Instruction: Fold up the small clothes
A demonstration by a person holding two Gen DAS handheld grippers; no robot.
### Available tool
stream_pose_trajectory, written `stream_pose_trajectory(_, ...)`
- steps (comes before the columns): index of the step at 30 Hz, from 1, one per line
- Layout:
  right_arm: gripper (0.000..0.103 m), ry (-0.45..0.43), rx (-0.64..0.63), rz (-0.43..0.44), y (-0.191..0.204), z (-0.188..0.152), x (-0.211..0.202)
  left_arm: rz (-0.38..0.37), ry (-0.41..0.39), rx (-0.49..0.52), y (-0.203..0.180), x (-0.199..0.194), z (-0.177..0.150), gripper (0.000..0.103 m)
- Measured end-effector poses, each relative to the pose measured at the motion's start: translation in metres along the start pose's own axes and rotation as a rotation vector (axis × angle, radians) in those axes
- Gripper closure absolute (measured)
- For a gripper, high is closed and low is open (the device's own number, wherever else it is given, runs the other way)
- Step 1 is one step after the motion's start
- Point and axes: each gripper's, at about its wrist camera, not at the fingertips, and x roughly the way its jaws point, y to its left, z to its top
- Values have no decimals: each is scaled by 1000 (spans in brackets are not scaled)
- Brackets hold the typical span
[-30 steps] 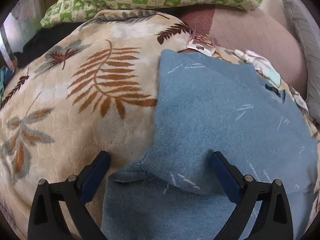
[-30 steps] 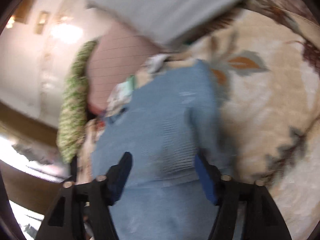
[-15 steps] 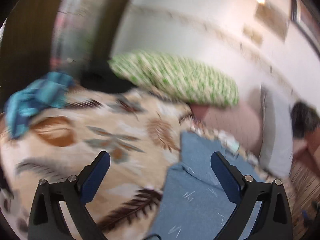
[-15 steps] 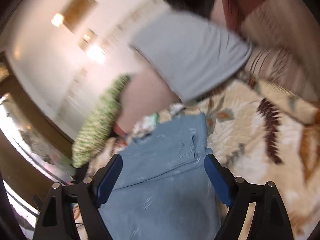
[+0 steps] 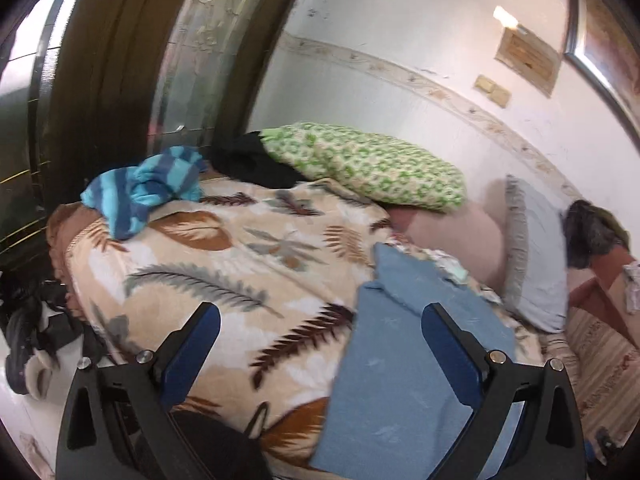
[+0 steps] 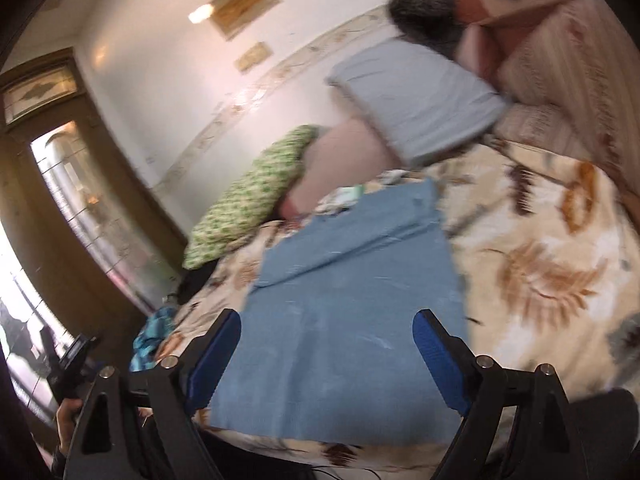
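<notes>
Seemingly below both grippers' fingers (image 6: 438, 358), blue garment (image 6: 352, 320) lies untouched.

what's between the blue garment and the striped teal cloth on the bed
Only bare leaf-print blanket lies between the blue garment and the striped teal cloth; the left wrist view shows it best.

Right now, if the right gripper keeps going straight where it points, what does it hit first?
Most likely the blue garment lying flat on the leaf-print blanket; the right gripper, jaws opening and empty, aims at it. Depth unclear.

Dim warm indoor light, glaring wall lamp (image 5: 505, 17), fisheye edge bending, right view motion-blurred
</notes>
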Motion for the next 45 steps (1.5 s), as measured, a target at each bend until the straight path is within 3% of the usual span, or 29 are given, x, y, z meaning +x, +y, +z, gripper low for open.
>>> stream_pose_trajectory(2,13,17,-29,-5,15,1,7,-24,-2,5,-13,-8,-1,3)
stream_pose_trajectory(7,13,248,-50,65,40,-24,37,-72,60,11,-31,-14,-16,1)
stream_pose_trajectory(9,13,411,-36,114,42,-37,82,-78,118,21,-37,-6,-25,1)
stream_pose_trajectory(12,13,516,46,22,26,-60,123,-106,167,38,-43,-6,-42,1)
stream_pose_trajectory(14,13,471,112,126,20,-68,107,-96,145,67,-45,-10,-50,1)
stream_pose_trajectory(19,13,277,112,28,-7,-57,34,-75,196,47,-32,8,-63,1)
stream_pose_trajectory(23,13,335,97,-87,-44,-45,24,-53,287,-58,-8,42,-88,1)
stream_pose_trajectory(28,13,310,167,-97,-75,-47,17,-18,356,-129,12,66,-113,1)
stream_pose_trajectory(38,13,296,209,-66,-85,-59,32,-19,493,-24,-7,98,-141,1)
stream_pose_trajectory(41,13,273,206,-59,-85,-57,30,12,452,4,-7,93,-134,1)
stream_pose_trajectory(45,13,200,199,-57,-85,-50,22,15,259,-64,8,45,-83,1)
